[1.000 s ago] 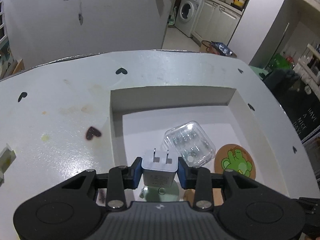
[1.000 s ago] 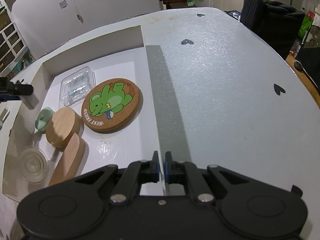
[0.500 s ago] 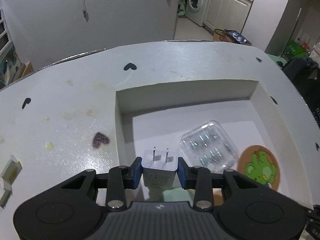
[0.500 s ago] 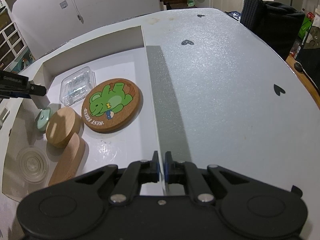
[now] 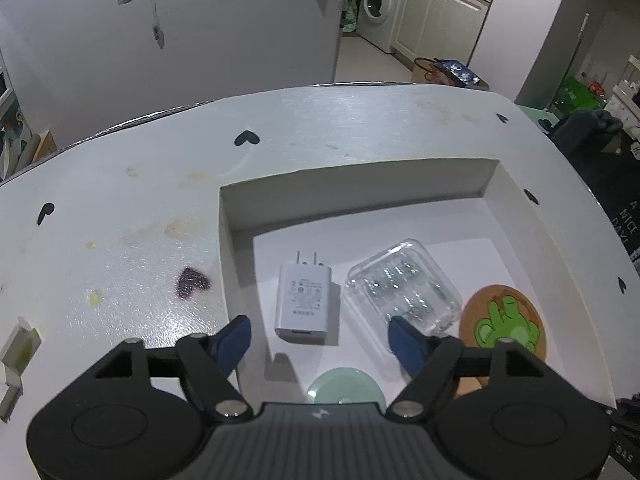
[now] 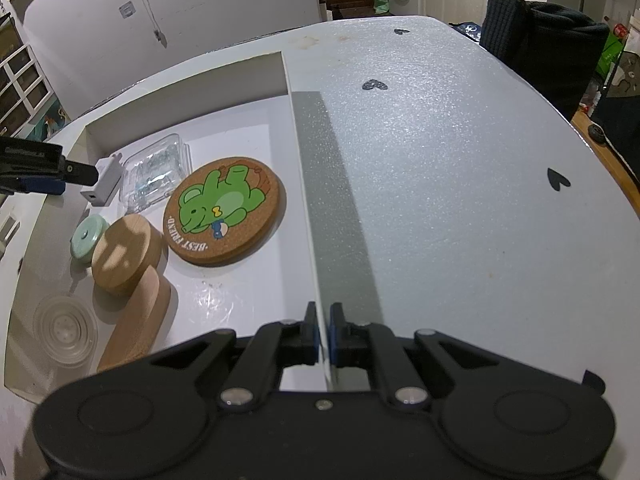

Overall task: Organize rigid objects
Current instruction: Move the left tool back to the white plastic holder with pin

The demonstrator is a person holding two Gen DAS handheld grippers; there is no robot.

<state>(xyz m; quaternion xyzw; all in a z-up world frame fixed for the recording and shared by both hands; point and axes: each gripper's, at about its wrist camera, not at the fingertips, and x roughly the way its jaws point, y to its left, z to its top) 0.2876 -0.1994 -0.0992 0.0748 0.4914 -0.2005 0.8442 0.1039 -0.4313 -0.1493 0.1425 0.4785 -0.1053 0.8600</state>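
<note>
The left gripper (image 5: 320,338) has just spread its jaws wide, and the white two-prong plug adapter (image 5: 303,303) lies flat on the floor of the shallow white cardboard tray (image 5: 352,186), clear of both pads. Just right of it sit a clear plastic case (image 5: 402,286) and a round cork coaster with a green bear (image 6: 225,211). The right gripper (image 6: 323,338) has its jaws pinched on the tray's right wall, on the white speckled counter (image 6: 460,184).

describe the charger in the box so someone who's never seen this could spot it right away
Find the shallow white box on the table. Near its far left corner, between the left wall and a clear plastic case, the charger lies flat. It is the only opaque white block there, with two metal prongs pointing at the far wall; the coaster and other pieces are round.
</note>
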